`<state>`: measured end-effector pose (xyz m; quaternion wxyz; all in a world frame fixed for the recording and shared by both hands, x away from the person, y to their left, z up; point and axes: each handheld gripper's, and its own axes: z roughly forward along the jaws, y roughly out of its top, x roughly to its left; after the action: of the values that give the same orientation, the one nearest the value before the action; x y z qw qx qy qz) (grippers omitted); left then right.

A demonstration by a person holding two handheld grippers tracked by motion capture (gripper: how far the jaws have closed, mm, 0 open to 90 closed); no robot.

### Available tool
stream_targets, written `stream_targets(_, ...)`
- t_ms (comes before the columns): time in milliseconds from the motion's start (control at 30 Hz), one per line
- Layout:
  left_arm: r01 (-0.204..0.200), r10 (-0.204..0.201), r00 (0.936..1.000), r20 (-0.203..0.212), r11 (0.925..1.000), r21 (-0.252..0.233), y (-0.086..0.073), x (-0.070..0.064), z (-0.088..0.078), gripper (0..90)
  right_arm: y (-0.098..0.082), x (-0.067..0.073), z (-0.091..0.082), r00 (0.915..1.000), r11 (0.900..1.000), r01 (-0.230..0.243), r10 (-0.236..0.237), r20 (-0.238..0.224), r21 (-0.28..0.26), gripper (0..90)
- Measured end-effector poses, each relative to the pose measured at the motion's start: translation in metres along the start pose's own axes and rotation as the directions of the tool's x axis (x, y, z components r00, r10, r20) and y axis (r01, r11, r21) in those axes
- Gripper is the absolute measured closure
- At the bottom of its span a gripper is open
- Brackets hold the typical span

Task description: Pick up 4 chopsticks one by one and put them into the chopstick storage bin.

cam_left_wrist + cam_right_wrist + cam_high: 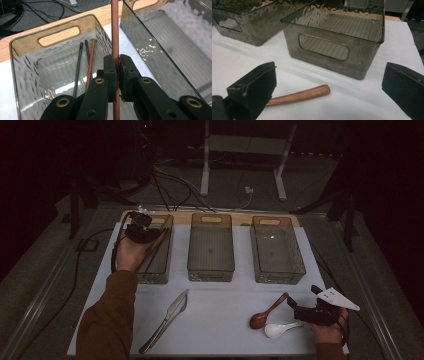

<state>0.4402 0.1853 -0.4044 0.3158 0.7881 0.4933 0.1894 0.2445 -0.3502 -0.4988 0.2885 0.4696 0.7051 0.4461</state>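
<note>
My left gripper (117, 72) is clamped on 1 brown chopstick (115, 30), held over the left bin (25, 75), where 3 sticks lie. My right gripper (329, 90) stands apart.

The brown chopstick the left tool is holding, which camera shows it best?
The left gripper view: the brown chopstick runs upright and sharp between the left tool, whose jaws are clamped on it, above the left bin. The high view shows it as a thin dark line slanting over that bin. The right gripper view looks elsewhere.
</note>
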Motion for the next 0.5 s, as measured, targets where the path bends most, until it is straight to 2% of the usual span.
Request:
stream_targets(300, 0.038, -0.038, 0.9990, -0.025, 0.9993, 0.006, 0.003, 0.006, 0.011, 86.0, 0.000, -0.001, 0.000, 1.0000, 1.000, -0.004, 0.004, -0.001, 0.000, 0.0)
stream_targets(367, 0.056, -0.056, 0.9983, -0.015, 0.9984, -0.006, 0.002, 0.008, 0.013, 84.9, 0.000, -0.001, 0.000, 1.0000, 1.000, -0.004, 0.004, 0.000, -0.001, 0.0)
stream_targets(400, 0.076, -0.077, 0.9970, -0.007, 0.9969, -0.019, 0.001, 0.010, 0.014, 77.6, 0.000, -0.001, 0.000, 1.0000, 1.000, -0.004, 0.004, 0.000, -0.001, 0.0)
stream_targets(433, 0.096, -0.097, 0.9953, -0.007, 0.9952, -0.016, 0.001, 0.011, 0.015, 62.5, 0.000, -0.001, 0.000, 1.0000, 1.000, -0.005, 0.005, 0.000, -0.001, 0.0)
stream_targets(467, 0.108, -0.108, 0.9941, 0.003, 0.9939, -0.023, 0.000, 0.012, 0.015, 51.4, 0.000, -0.001, -0.001, 1.0000, 1.000, -0.006, 0.006, 0.000, -0.003, 0.0)
stream_targets(500, 0.115, -0.116, 0.9933, -0.008, 0.9929, -0.028, 0.000, 0.012, 0.014, 38.1, 0.000, -0.001, -0.001, 1.0000, 1.000, -0.006, 0.006, 0.000, -0.003, 0.0)
